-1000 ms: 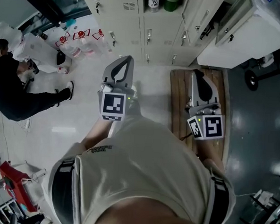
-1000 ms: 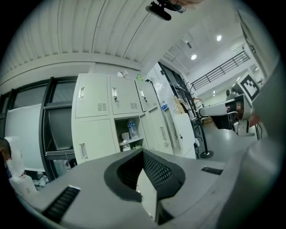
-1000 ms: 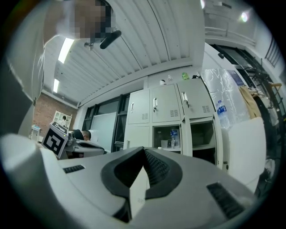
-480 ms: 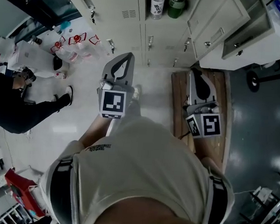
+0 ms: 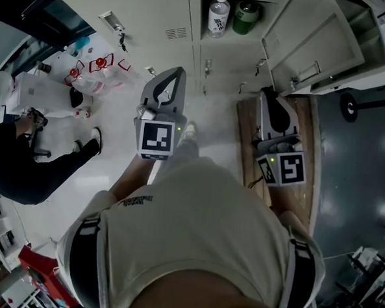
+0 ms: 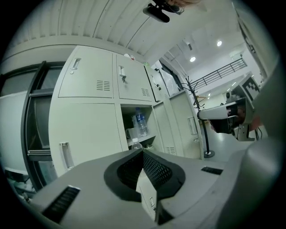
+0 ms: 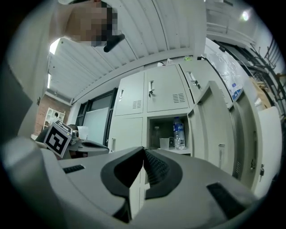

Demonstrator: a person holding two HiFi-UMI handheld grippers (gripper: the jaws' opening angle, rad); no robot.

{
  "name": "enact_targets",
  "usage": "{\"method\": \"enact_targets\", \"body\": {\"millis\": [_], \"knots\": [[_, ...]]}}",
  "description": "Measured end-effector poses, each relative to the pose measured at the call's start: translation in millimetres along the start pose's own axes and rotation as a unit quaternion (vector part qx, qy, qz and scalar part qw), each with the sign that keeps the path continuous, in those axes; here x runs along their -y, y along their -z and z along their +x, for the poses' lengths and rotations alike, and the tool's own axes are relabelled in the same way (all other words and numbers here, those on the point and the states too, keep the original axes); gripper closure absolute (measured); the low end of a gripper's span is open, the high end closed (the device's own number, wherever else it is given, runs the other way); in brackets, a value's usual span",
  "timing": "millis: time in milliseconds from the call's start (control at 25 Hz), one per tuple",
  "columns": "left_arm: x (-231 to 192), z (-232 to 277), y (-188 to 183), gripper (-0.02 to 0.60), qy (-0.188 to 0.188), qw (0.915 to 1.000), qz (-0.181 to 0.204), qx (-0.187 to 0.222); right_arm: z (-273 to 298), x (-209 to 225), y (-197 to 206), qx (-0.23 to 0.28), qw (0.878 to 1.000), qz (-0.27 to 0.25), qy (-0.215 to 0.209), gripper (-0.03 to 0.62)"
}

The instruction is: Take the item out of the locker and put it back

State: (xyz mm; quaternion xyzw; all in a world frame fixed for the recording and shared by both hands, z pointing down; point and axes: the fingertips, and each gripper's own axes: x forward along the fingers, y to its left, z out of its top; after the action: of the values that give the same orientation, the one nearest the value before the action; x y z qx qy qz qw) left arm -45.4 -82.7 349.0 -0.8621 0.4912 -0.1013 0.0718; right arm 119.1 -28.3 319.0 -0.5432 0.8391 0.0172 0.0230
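A locker compartment (image 5: 230, 9) stands open in the cream locker wall, its door (image 5: 309, 46) swung out to the right. Inside are a clear water bottle (image 5: 218, 15) (image 7: 178, 133) (image 6: 140, 123), a green can (image 5: 245, 16) and a clear cup (image 7: 164, 143). My left gripper (image 5: 174, 74) (image 6: 143, 152) points level at the lockers, short of them, shut and empty. My right gripper (image 5: 269, 95) (image 7: 143, 150) is beside it, also shut with nothing held. Both are well apart from the compartment.
A person in black (image 5: 22, 166) crouches on the floor at the left. Packs of red-capped bottles (image 5: 93, 69) lie by the lockers. A wooden board (image 5: 246, 134) lies on the floor under my right gripper. Dark floor (image 5: 354, 166) runs along the right.
The lockers have come nearer in the head view, and the open compartment shows more fully. Both grippers travelled forward together toward them, still shut.
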Motion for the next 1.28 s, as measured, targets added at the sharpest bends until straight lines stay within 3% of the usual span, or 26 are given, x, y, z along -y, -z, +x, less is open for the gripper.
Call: {"method": "enact_targets", "body": {"millis": [320, 720, 1280], "knots": [[-35.0, 54.9, -1.2, 0.569, 0.042, 0.9991, 0.001, 0.007, 60.3, 13.8, -0.8, 0.0, 0.999, 0.003, 0.033, 0.588], [-68.9, 98.6, -12.6, 0.569, 0.091, 0.9948, -0.001, 0.044, 127.4, 9.8, -5.3, 0.003, 0.999, -0.014, 0.049, 0.511], [-78.4, 112.4, -18.6, 0.569, 0.09, 0.9947, -0.009, 0.049, 161.6, 15.6, -11.6, 0.0, 1.0, -0.009, 0.027, 0.511]]}}
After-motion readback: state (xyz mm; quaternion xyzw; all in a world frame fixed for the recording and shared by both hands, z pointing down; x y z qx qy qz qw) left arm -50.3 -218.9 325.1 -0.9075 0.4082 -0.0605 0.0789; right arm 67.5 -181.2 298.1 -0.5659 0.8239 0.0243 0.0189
